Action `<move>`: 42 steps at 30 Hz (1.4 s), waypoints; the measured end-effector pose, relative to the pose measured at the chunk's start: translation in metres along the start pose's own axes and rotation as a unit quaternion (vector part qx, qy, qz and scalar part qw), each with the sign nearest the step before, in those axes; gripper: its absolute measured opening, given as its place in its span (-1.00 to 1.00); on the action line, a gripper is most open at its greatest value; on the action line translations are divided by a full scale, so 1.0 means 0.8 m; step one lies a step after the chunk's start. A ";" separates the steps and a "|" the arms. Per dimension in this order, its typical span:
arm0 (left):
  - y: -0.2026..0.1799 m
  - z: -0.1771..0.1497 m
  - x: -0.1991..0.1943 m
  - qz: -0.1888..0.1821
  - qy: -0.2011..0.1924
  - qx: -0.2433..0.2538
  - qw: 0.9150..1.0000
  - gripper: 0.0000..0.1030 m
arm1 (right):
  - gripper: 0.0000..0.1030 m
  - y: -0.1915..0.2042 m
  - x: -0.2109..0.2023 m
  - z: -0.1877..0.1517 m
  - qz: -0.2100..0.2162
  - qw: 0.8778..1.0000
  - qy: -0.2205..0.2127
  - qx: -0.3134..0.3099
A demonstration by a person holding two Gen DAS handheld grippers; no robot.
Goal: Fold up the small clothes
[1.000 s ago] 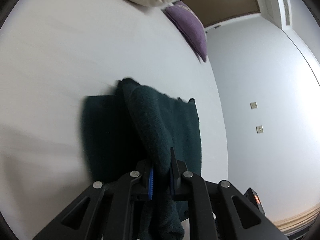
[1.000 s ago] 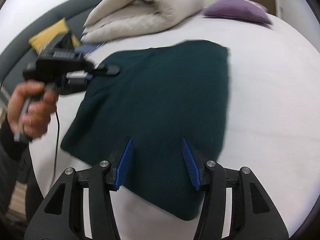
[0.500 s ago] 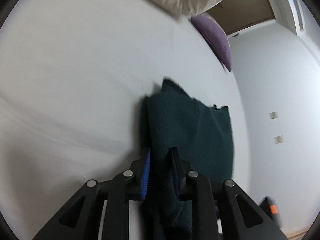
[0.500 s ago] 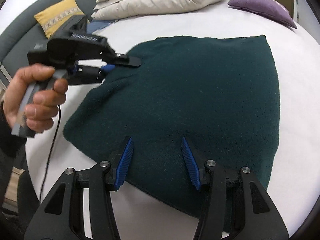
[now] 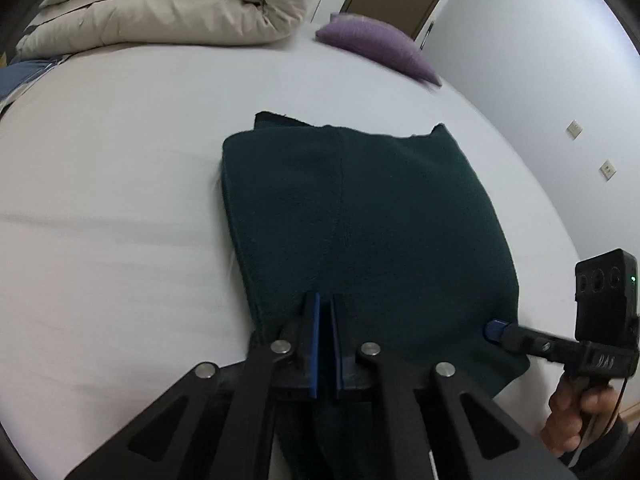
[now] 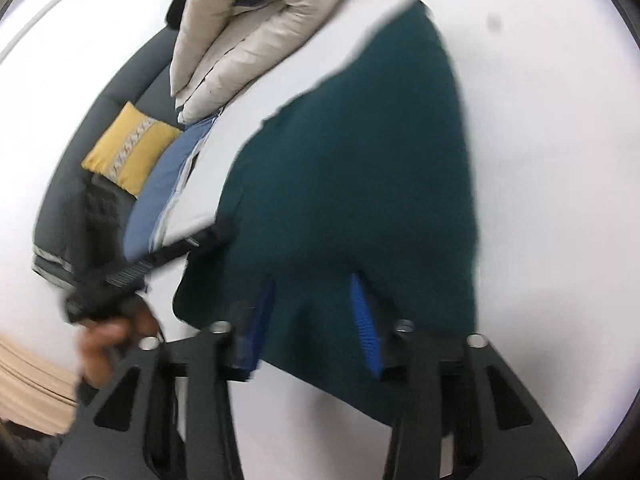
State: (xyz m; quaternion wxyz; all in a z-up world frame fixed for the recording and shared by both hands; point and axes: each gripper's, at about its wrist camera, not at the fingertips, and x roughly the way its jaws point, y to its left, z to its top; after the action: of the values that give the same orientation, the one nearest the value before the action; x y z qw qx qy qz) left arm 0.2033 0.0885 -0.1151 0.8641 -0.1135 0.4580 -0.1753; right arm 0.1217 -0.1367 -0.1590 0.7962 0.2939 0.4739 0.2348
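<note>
A dark green fleece garment lies folded on the white bed sheet; it also shows in the right wrist view. My left gripper is shut on the garment's near edge, cloth pinched between its blue pads. My right gripper is open, its blue pads over the garment's near edge. In the left wrist view the right gripper reaches in from the right and touches the garment's near right corner.
A rolled cream duvet and a purple cushion lie at the far end of the bed. A grey sofa with a yellow cushion and a blue cloth are at the left.
My left gripper has laid the lifted fold down, so the garment now lies flat and folded. My right gripper has swung over to the garment's near right corner, still open.
</note>
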 end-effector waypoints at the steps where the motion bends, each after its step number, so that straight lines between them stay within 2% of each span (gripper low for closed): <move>1: 0.004 -0.002 -0.003 -0.005 -0.004 -0.002 1.000 -0.85 | -0.40 -0.009 0.001 0.004 0.009 1.000 -0.001 0.008; 4: 0.004 0.000 -0.006 -0.008 -0.010 0.001 1.000 -0.85 | -0.39 -0.016 -0.007 0.009 0.025 0.999 -0.005 0.021; 5: 0.004 0.000 -0.009 -0.010 -0.012 0.000 1.000 -0.85 | -0.30 -0.014 -0.013 0.011 0.038 0.999 -0.010 0.019; 7: 0.003 -0.002 -0.013 -0.006 -0.015 0.005 1.000 -0.85 | -0.31 -0.009 -0.024 0.005 0.069 0.997 -0.009 0.012; 8: 0.001 -0.004 -0.010 -0.004 -0.014 0.008 1.000 -0.85 | -0.30 -0.011 -0.023 0.000 0.067 0.998 0.000 0.008; 10: 0.003 -0.010 -0.011 -0.010 -0.011 0.005 1.000 -0.85 | -0.28 -0.027 -0.004 0.000 0.027 0.999 0.036 -0.009; 11: 0.004 -0.009 -0.008 -0.015 -0.011 -0.002 1.000 -0.85 | -0.38 -0.033 -0.002 -0.002 0.030 0.999 0.040 -0.012; 12: 0.005 -0.007 -0.012 -0.016 -0.011 -0.008 1.000 -0.85 | -0.38 -0.038 -0.007 0.000 0.041 0.998 0.039 -0.006; 14: 0.001 0.000 -0.019 -0.007 -0.012 -0.010 1.000 -0.83 | -0.32 -0.031 -0.021 0.010 0.041 0.998 0.039 -0.002; 15: -0.005 0.006 -0.031 -0.004 -0.023 -0.009 1.000 -0.83 | -0.30 -0.023 -0.035 0.018 0.049 0.998 0.021 -0.016; 16: -0.011 0.011 -0.040 -0.005 -0.034 -0.005 0.999 -0.71 | -0.30 -0.016 -0.047 0.029 0.061 0.998 0.004 -0.023; 17: -0.018 0.017 -0.047 -0.006 -0.045 0.001 0.999 -0.50 | -0.30 -0.010 -0.057 0.040 0.071 0.997 -0.007 -0.023; 19: -0.034 0.033 -0.048 -0.006 -0.055 0.019 0.998 -0.32 | -0.22 -0.004 -0.064 0.071 0.083 0.996 -0.027 -0.014; 23: -0.039 0.058 -0.004 0.008 -0.024 0.020 0.999 -0.32 | -0.21 0.000 -0.028 0.133 0.093 0.995 -0.022 0.007; 25: -0.021 0.057 0.024 0.011 0.004 0.000 1.000 -0.35 | -0.23 -0.025 0.000 0.152 0.057 0.997 -0.015 0.042; 26: -0.014 0.056 0.034 0.006 0.009 -0.005 1.000 -0.36 | -0.27 -0.042 0.009 0.157 0.064 0.996 -0.013 0.065; 28: 0.000 0.054 0.037 -0.020 0.003 -0.021 1.000 -0.36 | -0.45 -0.063 0.023 0.162 0.094 0.991 -0.018 0.094; 30: 0.003 0.054 0.035 -0.029 0.004 -0.018 0.999 -0.37 | -0.47 -0.066 0.019 0.164 0.100 0.991 -0.017 0.091; 33: 0.001 0.055 0.037 -0.026 0.003 -0.009 1.000 -0.37 | -0.41 -0.053 0.011 0.171 0.086 0.994 -0.026 0.065; 36: 0.001 0.055 0.037 -0.028 0.003 -0.010 1.000 -0.37 | -0.36 -0.051 0.011 0.192 0.093 0.992 -0.032 0.075; 38: 0.001 0.055 0.038 -0.032 0.002 -0.008 0.999 -0.38 | -0.37 -0.054 0.020 0.204 0.080 0.993 -0.027 0.080; 42: 0.004 0.056 0.043 -0.037 0.000 -0.006 0.999 -0.38 | -0.38 -0.093 0.047 0.227 0.048 0.991 -0.031 0.119</move>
State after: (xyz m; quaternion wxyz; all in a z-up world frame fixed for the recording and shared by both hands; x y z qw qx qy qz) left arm 0.2593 0.0792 -0.1171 0.8564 -0.1354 0.4544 -0.2043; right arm 0.3077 -0.2100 -0.1647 0.7575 0.4162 0.4590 0.2059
